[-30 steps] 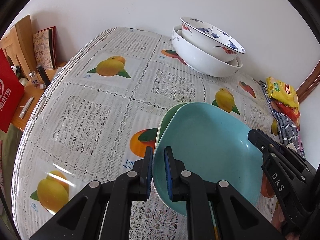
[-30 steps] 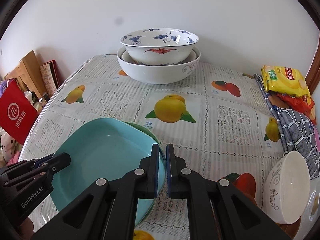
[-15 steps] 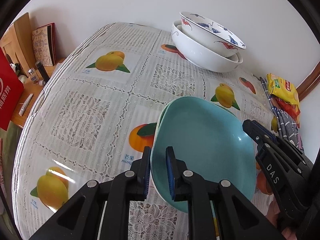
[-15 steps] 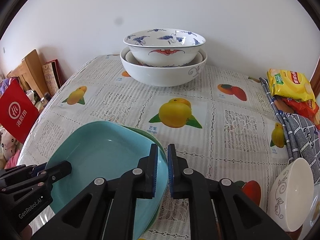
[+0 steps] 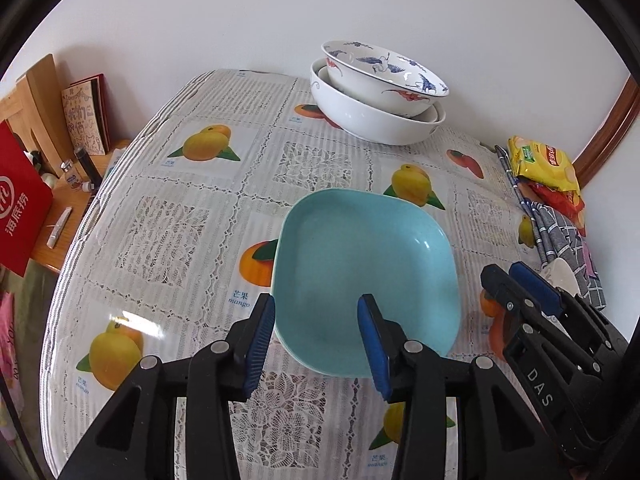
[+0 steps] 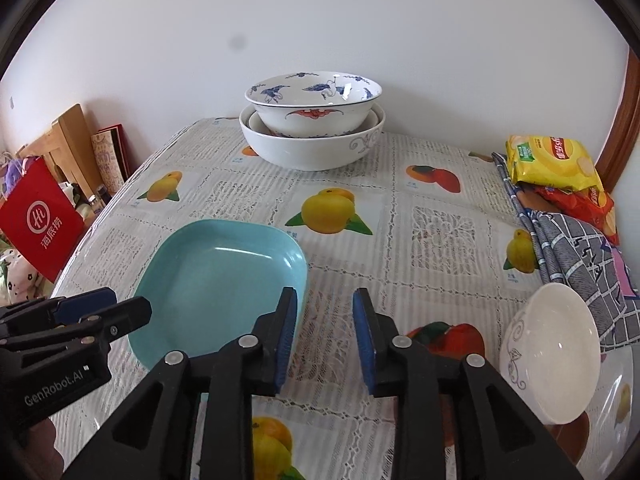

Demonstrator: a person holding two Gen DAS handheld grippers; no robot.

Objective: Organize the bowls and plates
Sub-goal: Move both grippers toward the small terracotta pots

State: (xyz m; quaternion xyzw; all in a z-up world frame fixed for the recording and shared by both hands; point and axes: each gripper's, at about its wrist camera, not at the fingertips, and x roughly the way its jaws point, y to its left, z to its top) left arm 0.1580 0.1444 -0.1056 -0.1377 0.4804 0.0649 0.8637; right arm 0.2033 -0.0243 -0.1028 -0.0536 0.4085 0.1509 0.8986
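A teal square plate (image 5: 364, 276) (image 6: 216, 284) lies flat on the fruit-print tablecloth; a pale green rim (image 5: 275, 276) just shows under its left edge. My left gripper (image 5: 316, 308) (image 6: 120, 308) has its jaws opening. The plate's near-left rim sits between them, and the pads do not press on it. My right gripper (image 6: 325, 296) (image 5: 520, 284) is opening too, with its left finger beside the plate's right corner and tablecloth in the gap. A crane-patterned bowl (image 5: 380, 72) (image 6: 312, 100) is nested in a large white bowl (image 5: 372, 120) (image 6: 312, 148) at the back.
A small white bowl (image 6: 552, 360) lies tipped on its side at the front right, against a checked cloth (image 6: 580, 248). Snack bags (image 6: 552, 160) sit at the right edge. Off the table's left edge are a red bag (image 6: 40, 220) and a low wooden shelf (image 5: 60, 200).
Both grippers were shut on the teal plate's rim and have now opened off it and drawn back. The plate has settled flat over the green one.
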